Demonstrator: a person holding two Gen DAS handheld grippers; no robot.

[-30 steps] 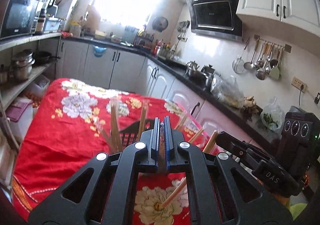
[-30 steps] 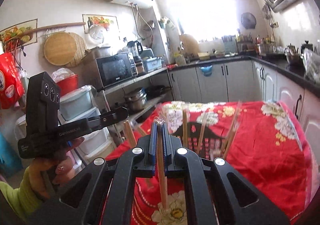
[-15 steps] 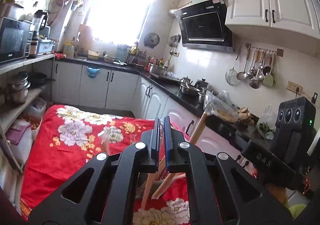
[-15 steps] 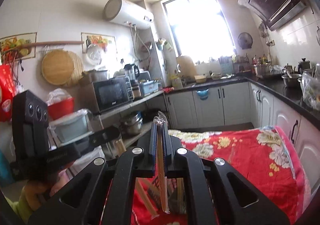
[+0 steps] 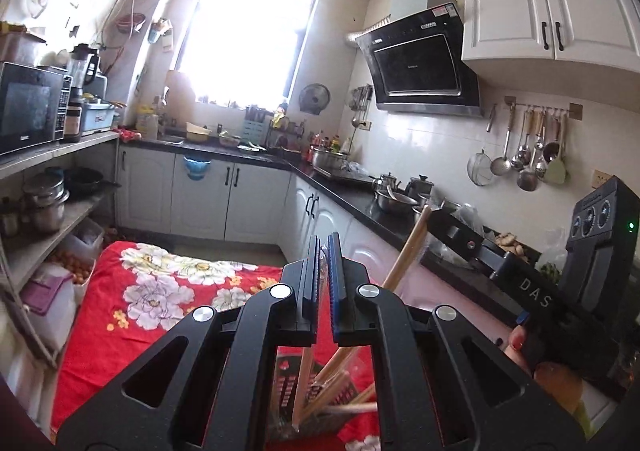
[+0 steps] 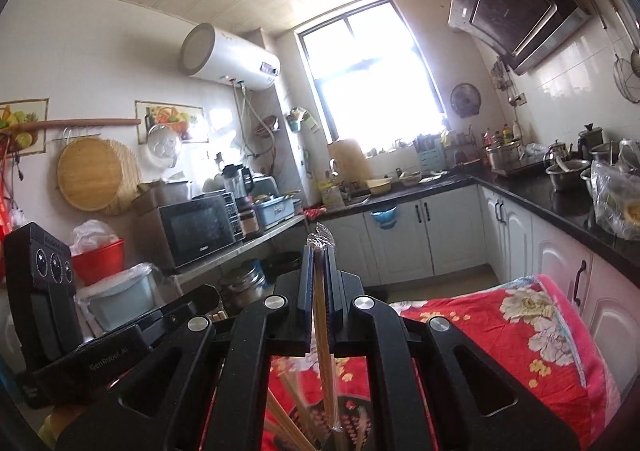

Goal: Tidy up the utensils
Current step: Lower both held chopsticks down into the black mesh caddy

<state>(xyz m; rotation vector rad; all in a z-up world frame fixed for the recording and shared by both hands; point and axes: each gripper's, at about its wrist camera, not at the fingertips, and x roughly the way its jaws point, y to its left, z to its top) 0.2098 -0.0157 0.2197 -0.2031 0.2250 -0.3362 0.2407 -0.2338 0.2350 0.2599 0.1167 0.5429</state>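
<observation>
My right gripper [image 6: 319,251] is clamped on wrapped chopsticks [image 6: 326,363], plastic tip poking above the fingers, lower end reaching down to the black holder [image 6: 352,423]. My left gripper [image 5: 324,251] is empty, fingers slightly apart, above the same holder [image 5: 288,383] of chopsticks on the red floral cloth [image 5: 120,315].

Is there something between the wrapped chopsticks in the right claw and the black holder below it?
Nothing separate blocks the way. The right claw is shut on the wrapped chopsticks, whose lower end already reaches the black holder. Only the loose chopsticks already standing there crowd its left side.
</observation>
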